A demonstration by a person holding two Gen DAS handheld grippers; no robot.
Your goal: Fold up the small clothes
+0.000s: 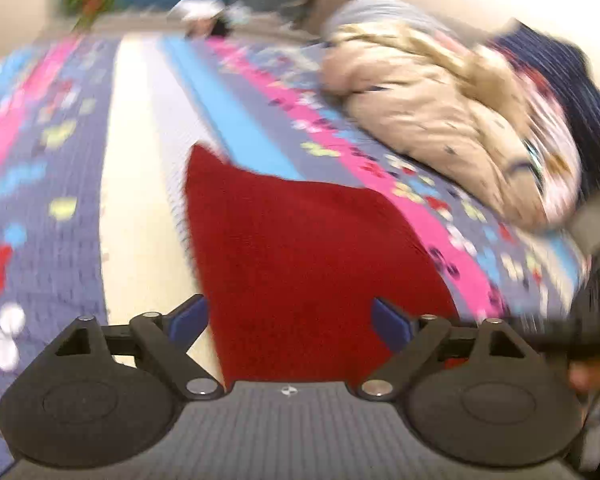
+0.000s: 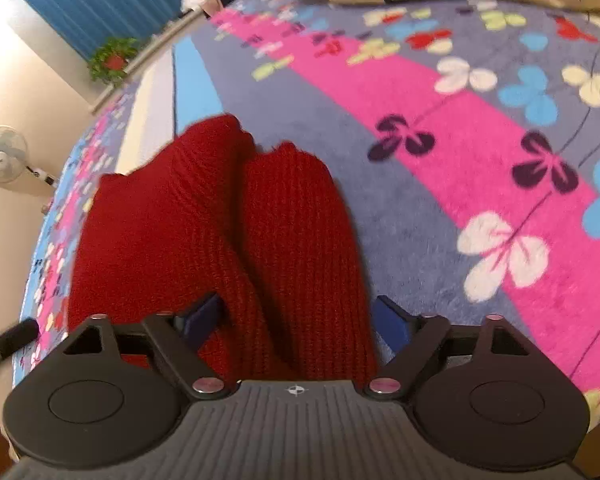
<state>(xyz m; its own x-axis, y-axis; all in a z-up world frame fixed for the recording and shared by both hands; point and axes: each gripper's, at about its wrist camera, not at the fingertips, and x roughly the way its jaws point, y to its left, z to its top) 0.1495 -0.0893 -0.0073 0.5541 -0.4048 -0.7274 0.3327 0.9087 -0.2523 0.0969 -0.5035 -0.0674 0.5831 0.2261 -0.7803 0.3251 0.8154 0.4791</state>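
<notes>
A flowered blanket [image 2: 440,128] covers the bed, with a beige quilt [image 1: 440,120] heaped at its far side. A red knit [image 2: 228,220] lies on the blanket. Both the left gripper [image 1: 290,320] and right gripper [image 2: 296,320] hang just above the knit, fingers apart.

We find no readable words, numbers or brand names in either view — only a small round crosshair mark, without lettering, on each gripper's ribbed grey body [image 2: 296,424], at its front edge.
</notes>
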